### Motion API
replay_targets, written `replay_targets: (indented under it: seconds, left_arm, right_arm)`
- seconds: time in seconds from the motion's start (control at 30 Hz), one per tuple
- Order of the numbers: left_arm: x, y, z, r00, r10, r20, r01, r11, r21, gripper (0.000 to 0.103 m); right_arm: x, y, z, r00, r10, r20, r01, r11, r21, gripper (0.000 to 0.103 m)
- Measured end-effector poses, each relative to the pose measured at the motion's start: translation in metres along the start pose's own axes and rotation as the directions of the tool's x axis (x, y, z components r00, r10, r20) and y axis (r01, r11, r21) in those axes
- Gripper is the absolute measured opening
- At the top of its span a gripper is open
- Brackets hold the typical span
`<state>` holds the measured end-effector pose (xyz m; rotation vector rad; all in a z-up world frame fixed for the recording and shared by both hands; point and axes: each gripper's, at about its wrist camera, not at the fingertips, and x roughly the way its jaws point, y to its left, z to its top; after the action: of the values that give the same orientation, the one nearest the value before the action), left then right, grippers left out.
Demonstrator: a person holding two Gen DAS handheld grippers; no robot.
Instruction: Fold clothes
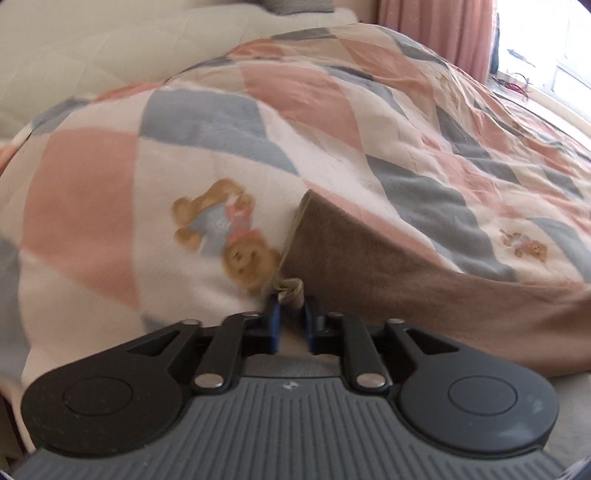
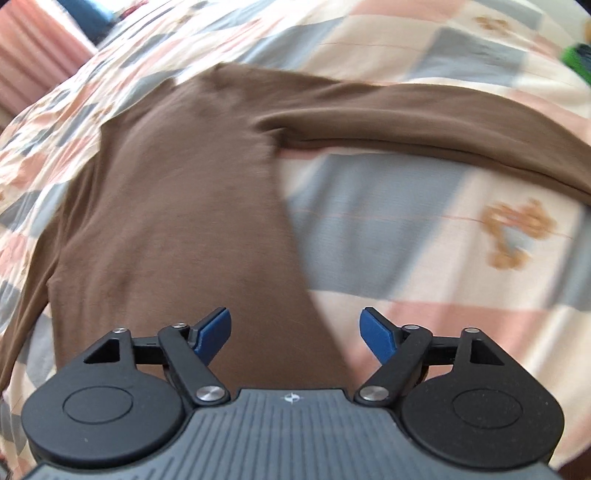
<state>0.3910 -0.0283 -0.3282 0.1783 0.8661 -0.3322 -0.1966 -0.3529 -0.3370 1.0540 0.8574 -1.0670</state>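
Pinching a bunched bit of brown fabric between its blue pads, the left claw (image 1: 291, 317) has its fingers drawn nearly together at the 6 o'clock edge of the left wrist view; the gathered cloth shows a pale inner seam just above the tips. From that pinch the brown long-sleeved top (image 1: 388, 273) runs off toward 3 o'clock, lying on the bed's patchwork quilt (image 1: 207, 122) of pink, grey-blue and cream diamonds. A printed teddy bear (image 1: 225, 232) sits on the quilt just beside the pinched fabric, toward 9 o'clock. Cream bedding (image 1: 92, 55) lies at 11 o'clock and a pink curtain (image 1: 436, 29) hangs at 1 o'clock. In the right wrist view, which is motion-blurred, the right claw (image 2: 295, 332) is spread wide, pads well apart, over the lower part of the top's body (image 2: 177, 206); whether the pads touch the cloth cannot be told. The top lies flat on the quilt, one sleeve (image 2: 424, 118) stretched toward 3 o'clock, the other trailing off toward 8 o'clock. A green object (image 2: 580, 59), too blurred to identify, sits at 2 o'clock.
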Motion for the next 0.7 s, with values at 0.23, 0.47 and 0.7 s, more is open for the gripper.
replay_targets:
  seconds: [0.23, 0.47, 0.7]
  left_arm:
    - [-0.060, -0.034, -0.076, 0.830, -0.376, -0.412, 0.407, 0.913, -0.013, 0.034]
    - [-0.087, -0.102, -0.163, 0.535, -0.552, -0.639, 0.692, 0.721, -0.044, 0.045]
    - [-0.081, -0.112, -0.198, 0.519, -0.538, -0.664, 0.720, 0.694, 0.002, 0.061]
  right_arm:
    - [-0.028, -0.066, -0.049, 0.994, 0.109, -0.018, -0.103, 0.973, 0.208, 0.081]
    - [-0.023, -0.097, -0.085, 0.976, 0.203, -0.074, -0.183, 0.960, 0.210, 0.080]
    - [0.000, -0.112, -0.096, 0.951, 0.290, -0.104, -0.277, 0.954, 0.118, 0.082]
